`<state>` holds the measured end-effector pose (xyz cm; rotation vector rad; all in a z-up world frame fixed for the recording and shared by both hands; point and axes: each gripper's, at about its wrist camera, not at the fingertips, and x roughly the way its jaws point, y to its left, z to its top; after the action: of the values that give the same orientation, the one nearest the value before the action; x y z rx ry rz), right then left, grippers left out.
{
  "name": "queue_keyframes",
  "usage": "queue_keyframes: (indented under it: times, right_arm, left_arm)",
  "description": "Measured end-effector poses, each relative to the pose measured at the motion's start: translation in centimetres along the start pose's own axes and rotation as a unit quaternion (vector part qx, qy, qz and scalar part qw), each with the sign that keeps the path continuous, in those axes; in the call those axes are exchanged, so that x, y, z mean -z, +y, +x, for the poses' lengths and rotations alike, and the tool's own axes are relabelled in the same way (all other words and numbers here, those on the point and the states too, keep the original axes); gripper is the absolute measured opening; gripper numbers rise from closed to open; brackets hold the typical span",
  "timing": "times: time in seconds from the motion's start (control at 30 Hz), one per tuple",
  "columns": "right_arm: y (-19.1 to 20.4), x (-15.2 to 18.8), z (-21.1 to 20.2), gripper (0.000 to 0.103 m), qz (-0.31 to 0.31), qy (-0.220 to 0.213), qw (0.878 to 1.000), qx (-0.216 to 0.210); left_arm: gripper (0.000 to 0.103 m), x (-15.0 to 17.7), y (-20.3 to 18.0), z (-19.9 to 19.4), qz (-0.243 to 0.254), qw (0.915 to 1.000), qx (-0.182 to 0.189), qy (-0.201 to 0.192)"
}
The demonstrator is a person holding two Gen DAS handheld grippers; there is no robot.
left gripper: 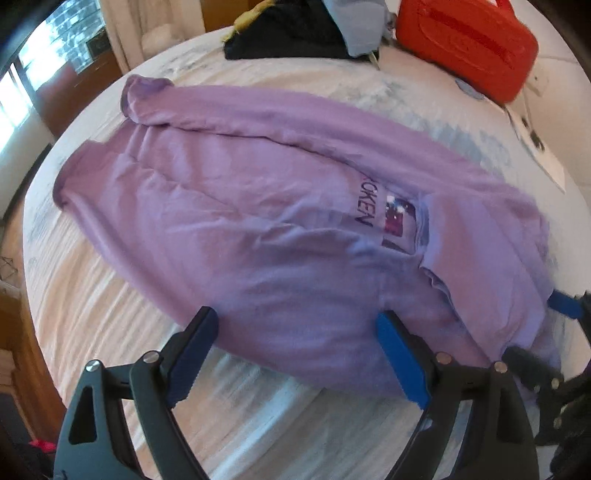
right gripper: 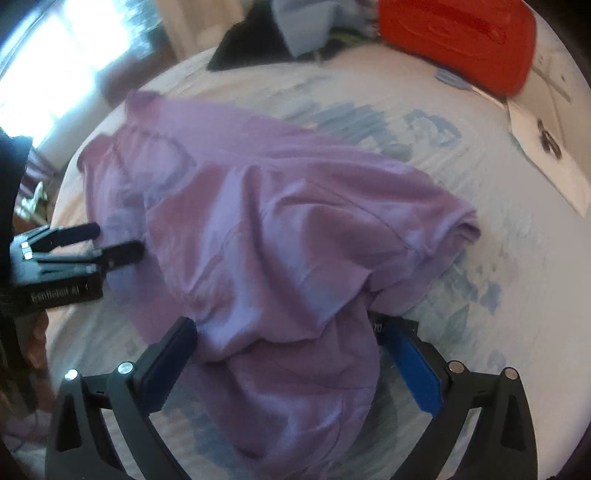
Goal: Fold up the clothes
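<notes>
A lilac sweatshirt (left gripper: pixel 258 206) with a dark printed word and a small picture lies spread on the bed, one sleeve folded across its far side. My left gripper (left gripper: pixel 299 332) is open, its blue pads at the garment's near edge. The right gripper shows at the right edge of the left wrist view (left gripper: pixel 565 306). In the right wrist view the sweatshirt (right gripper: pixel 280 236) is bunched, and a fold of it lies between the wide-open fingers of my right gripper (right gripper: pixel 291 339). The left gripper shows at the left there (right gripper: pixel 110 243), beside the cloth.
The bed sheet (left gripper: pixel 406 96) is white with pale blue marks. An orange case (left gripper: pixel 469 40) and a pile of dark clothes (left gripper: pixel 291 33) lie at the far side. White paper (right gripper: pixel 546 155) lies at the right. A window is at the left.
</notes>
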<state>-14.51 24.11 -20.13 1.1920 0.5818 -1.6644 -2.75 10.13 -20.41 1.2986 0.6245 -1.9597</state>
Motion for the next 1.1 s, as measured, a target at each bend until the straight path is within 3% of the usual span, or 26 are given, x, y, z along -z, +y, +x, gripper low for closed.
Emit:
queue_keyframes:
  times: [0.17,0.27,0.37,0.43,0.47,0.63,0.8,0.97,1.1]
  right_arm:
    - [-0.4,0.0,-0.1,0.103,-0.031,0.020,0.999,-0.024]
    - [-2.9,-0.3,-1.4,0.099,-0.005,0.021,0.998,-0.061]
    - [-6.0,-1.0,-4.6,0.068,-0.032,-0.030,0.998,-0.050]
    - [-8.1,-1.9,-5.7,0.034,-0.069,-0.047,0.995,-0.050]
    - [-9.0,-2.3,-6.0,0.032,-0.085,-0.051,0.994,-0.051]
    - [-11.5,-3.6,-5.0,0.032,-0.162,-0.044,0.984,-0.059]
    - [-11.9,-3.4,-3.4,0.032,-0.219,-0.034,0.973,-0.066]
    - [-12.3,-3.2,-2.7,0.039,-0.266,-0.041,0.961,-0.063]
    - [-12.2,-3.3,-1.7,0.041,-0.284,-0.051,0.955,-0.060]
  left_arm:
    - [0.095,0.2,-0.3,0.0,0.000,1.0000,-0.003,-0.001]
    - [0.083,1.3,-0.6,-1.5,-0.046,0.9989,0.011,0.004]
    - [0.083,3.7,-2.8,-4.2,-0.109,0.9938,0.019,-0.013]
    - [0.083,5.0,-5.8,-4.9,-0.136,0.9901,0.032,-0.010]
    - [0.083,5.6,-7.4,-5.2,-0.147,0.9884,0.038,-0.008]
    - [0.083,7.1,-14.1,-5.6,-0.158,0.9870,0.029,-0.005]
    - [0.083,7.7,-16.3,-4.4,-0.196,0.9806,0.002,0.011]
    - [0.084,8.0,-18.1,-3.5,-0.174,0.9838,-0.042,-0.003]
    - [0.096,7.6,-18.7,-2.9,-0.156,0.9861,-0.056,-0.005]
